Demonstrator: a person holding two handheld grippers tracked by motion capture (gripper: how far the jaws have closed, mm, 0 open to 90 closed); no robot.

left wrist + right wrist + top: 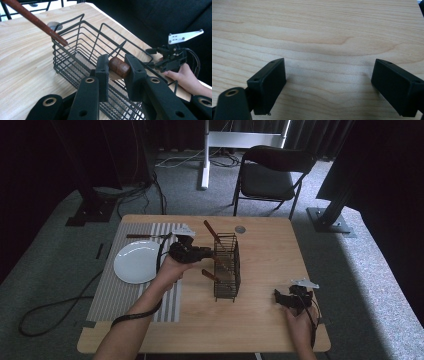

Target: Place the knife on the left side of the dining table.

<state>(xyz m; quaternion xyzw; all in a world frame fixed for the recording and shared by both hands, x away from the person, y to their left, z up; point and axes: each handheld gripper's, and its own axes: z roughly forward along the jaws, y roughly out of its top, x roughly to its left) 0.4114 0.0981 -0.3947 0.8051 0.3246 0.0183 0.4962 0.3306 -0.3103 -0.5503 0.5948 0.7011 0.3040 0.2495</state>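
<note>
Two grippers in play. Left gripper (117, 68) has its jaws clamped on the round end of a brown wooden handle (119, 67); the handle sits squarely between the two pads, centre of the left gripper view, just above the rim of the black wire basket (75, 53). In the high view the left gripper (207, 253) is at frame centre, pressed up against the left side of the basket (227, 267), with the handle (210, 275) poking out of the basket's left face. A second wooden handle (35, 21) leans out of the basket's far end, upper left of the left gripper view. Right gripper (328, 85): jaws spread wide, nothing between them, bare wood tabletop (317, 32) below. In the high view it sits lower right (280, 297), well apart from the basket. White plate (136, 262) on the striped mat (107, 295), left of centre.
</note>
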